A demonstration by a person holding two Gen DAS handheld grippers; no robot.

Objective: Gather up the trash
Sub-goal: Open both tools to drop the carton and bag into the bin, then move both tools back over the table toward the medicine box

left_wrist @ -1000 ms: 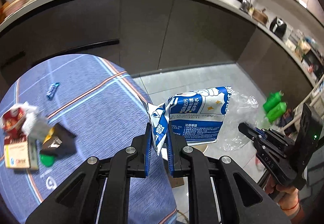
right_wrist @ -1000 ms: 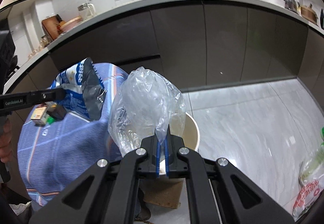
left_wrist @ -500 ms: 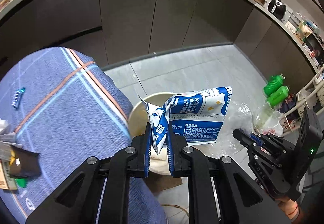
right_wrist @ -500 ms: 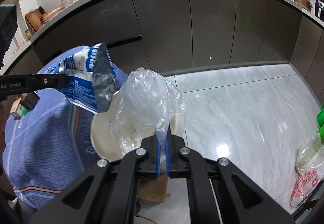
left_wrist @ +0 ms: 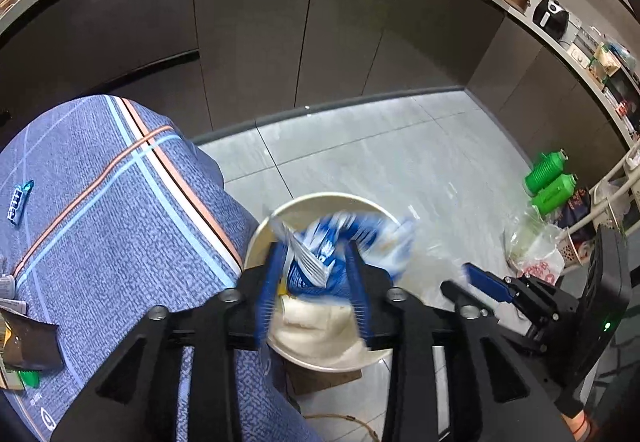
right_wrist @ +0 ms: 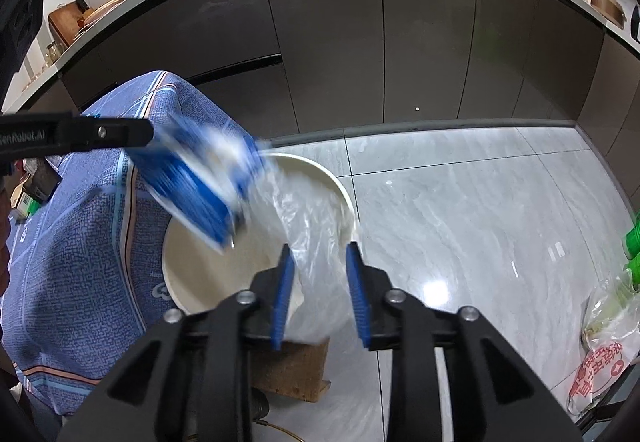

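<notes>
My left gripper (left_wrist: 314, 282) hangs over a cream round bin (left_wrist: 320, 199) on the floor, its jaws opening. A blue-and-white snack bag (left_wrist: 328, 242) is blurred between the parted pads, loose and dropping into the bin. My right gripper (right_wrist: 320, 282) is over the same bin (right_wrist: 340, 184), its jaws opening too. A clear plastic bag (right_wrist: 312, 226) slides down between its parted pads, not pressed by them. In the right wrist view the blue-and-white bag (right_wrist: 196, 182) falls below the left gripper's finger (right_wrist: 80, 132). The left wrist view shows the right gripper (left_wrist: 476, 282) beside the bin.
A table with a blue checked cloth (left_wrist: 120, 222) stands left of the bin, with a small blue wrapper (left_wrist: 18, 198) and a dark wrapper (left_wrist: 28, 338) on it. Green bottles (left_wrist: 552, 182) and a filled plastic bag (left_wrist: 536, 250) sit on the floor at right. Dark cabinets run behind.
Both grippers came down over the bin and their jaws parted. The blue-and-white bag and the clear plastic bag were let go and are falling.
</notes>
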